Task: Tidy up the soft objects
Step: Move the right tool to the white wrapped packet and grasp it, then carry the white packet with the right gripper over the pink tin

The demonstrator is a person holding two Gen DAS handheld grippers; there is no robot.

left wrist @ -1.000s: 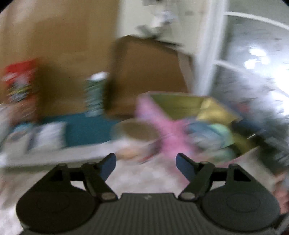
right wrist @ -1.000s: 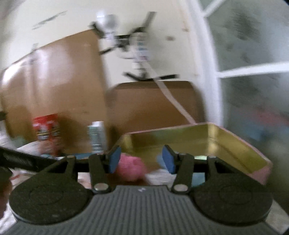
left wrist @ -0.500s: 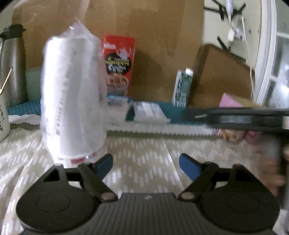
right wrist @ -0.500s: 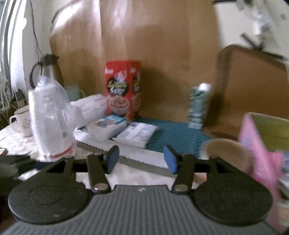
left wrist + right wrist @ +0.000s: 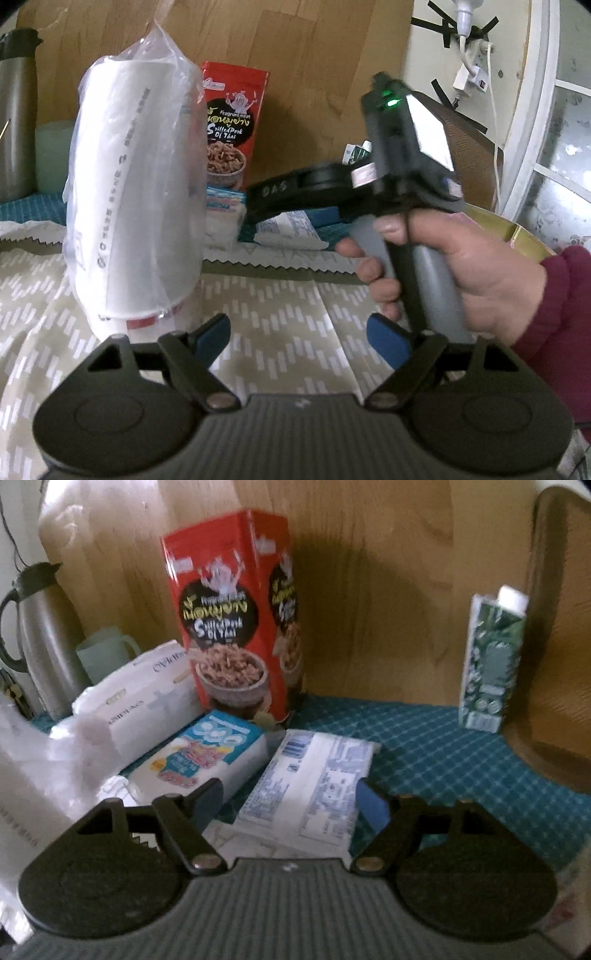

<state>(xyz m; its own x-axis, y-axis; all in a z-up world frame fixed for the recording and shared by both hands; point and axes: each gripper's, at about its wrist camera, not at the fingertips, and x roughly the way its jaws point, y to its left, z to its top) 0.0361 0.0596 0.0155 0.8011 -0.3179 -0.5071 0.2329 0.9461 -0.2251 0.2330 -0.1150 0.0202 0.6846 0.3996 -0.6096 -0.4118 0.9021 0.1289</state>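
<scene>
My left gripper (image 5: 300, 334) is open and empty above the patterned tablecloth (image 5: 280, 317). A white roll wrapped in clear plastic (image 5: 136, 195) stands just left of it. In the left wrist view a hand holds my right gripper's body (image 5: 399, 177), which points left toward the back of the table. My right gripper (image 5: 291, 801) is open and empty, just in front of two soft tissue packs: a white and blue one (image 5: 314, 794) between its fingers and a colourful one (image 5: 207, 760) to the left. A larger white pack (image 5: 144, 690) lies behind them.
A red noodle box (image 5: 236, 635) stands against the wooden board. A green carton (image 5: 491, 664) stands at the right on the teal mat (image 5: 424, 746). A steel flask (image 5: 44, 638) and a pale cup (image 5: 103, 653) stand at the left. A yellow-lined box edge (image 5: 517, 236) shows at the right.
Both grippers have swung left, away from the yellow-lined box with the pink toy. The right gripper has moved close to the tissue packs. Both stay open.
</scene>
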